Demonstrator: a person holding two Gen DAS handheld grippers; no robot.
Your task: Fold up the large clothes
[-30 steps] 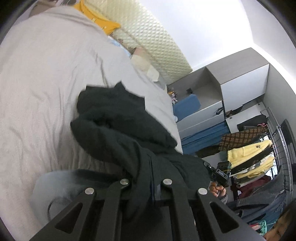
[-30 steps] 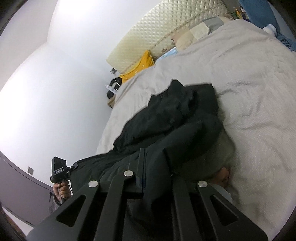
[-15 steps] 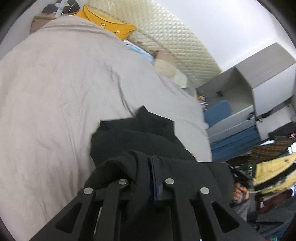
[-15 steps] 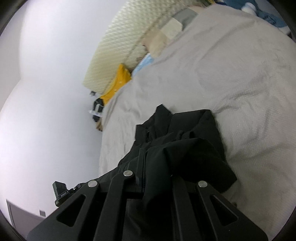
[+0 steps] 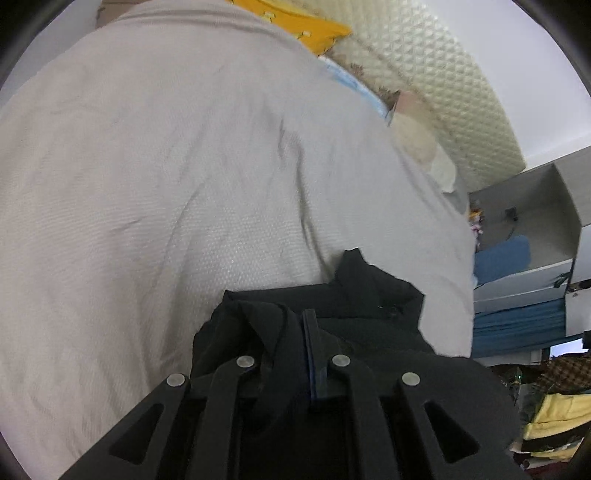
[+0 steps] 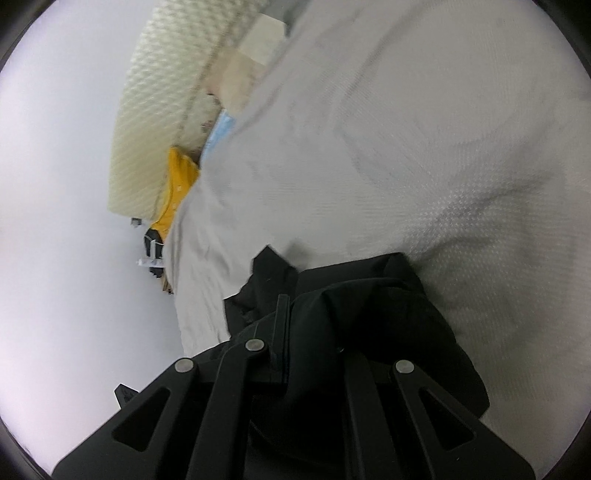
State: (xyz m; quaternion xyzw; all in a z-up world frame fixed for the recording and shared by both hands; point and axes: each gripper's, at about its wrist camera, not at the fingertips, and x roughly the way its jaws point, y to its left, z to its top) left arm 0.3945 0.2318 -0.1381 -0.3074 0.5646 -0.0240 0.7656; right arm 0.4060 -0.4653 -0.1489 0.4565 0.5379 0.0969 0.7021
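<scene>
A large black garment (image 5: pixel 369 317) lies bunched at the near edge of a grey bedspread (image 5: pixel 166 177). My left gripper (image 5: pixel 295 354) is shut on a fold of the black garment, with cloth draped over both fingers. My right gripper (image 6: pixel 295 332) is shut on another fold of the same black garment (image 6: pixel 369 306), and cloth hangs over its right finger. The fingertips of both grippers are hidden under the fabric. The bedspread also fills the right wrist view (image 6: pixel 406 147).
A cream quilted headboard (image 5: pixel 436 81) stands at the far end with a yellow pillow (image 5: pixel 314 29) and pale pillows (image 5: pixel 417 136). Grey shelving with blue items (image 5: pixel 517 254) and hanging clothes (image 5: pixel 554 413) are to the right. A white wall (image 6: pixel 66 184) is to the left.
Both grippers have pulled the black garment toward the near edge of the bed. More bare bedspread shows beyond it, and the garment looks smaller and more gathered in both views.
</scene>
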